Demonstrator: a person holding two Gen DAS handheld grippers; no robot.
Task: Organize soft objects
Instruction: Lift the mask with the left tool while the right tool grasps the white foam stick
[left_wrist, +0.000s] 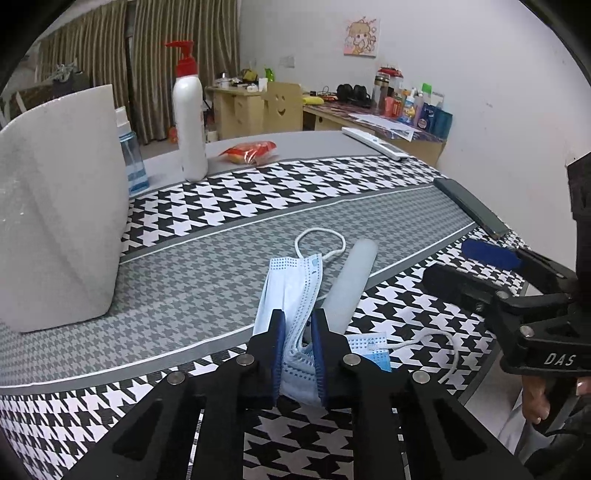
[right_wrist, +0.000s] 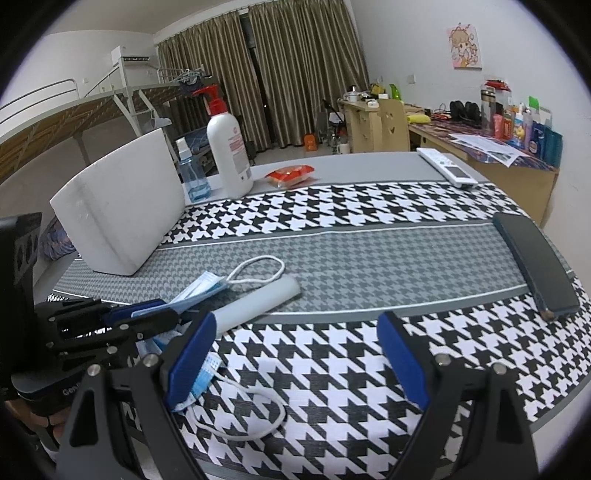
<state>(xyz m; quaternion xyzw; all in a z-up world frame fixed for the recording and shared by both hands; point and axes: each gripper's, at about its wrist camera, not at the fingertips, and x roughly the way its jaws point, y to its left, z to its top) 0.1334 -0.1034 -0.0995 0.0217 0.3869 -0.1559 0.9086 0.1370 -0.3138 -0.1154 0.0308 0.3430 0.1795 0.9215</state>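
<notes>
A light blue face mask (left_wrist: 291, 291) lies bunched on the houndstooth tablecloth (left_wrist: 207, 266), its white ear loops spread front and back. My left gripper (left_wrist: 298, 325) is shut on the mask's middle. In the right wrist view the mask (right_wrist: 201, 290) and the left gripper (right_wrist: 147, 314) show at the left. A pale grey soft tube (left_wrist: 351, 280) lies just right of the mask, also seen in the right wrist view (right_wrist: 258, 301). My right gripper (right_wrist: 297, 325) is open and empty over the cloth; it also shows at the right of the left wrist view (left_wrist: 461, 264).
A white box (left_wrist: 55, 206) stands at the left. Behind it are a blue spray bottle (left_wrist: 133, 158) and a white pump bottle (left_wrist: 189, 110). A red snack packet (left_wrist: 249, 151), a white remote (left_wrist: 376, 142) and a dark flat case (right_wrist: 535, 266) lie on the table.
</notes>
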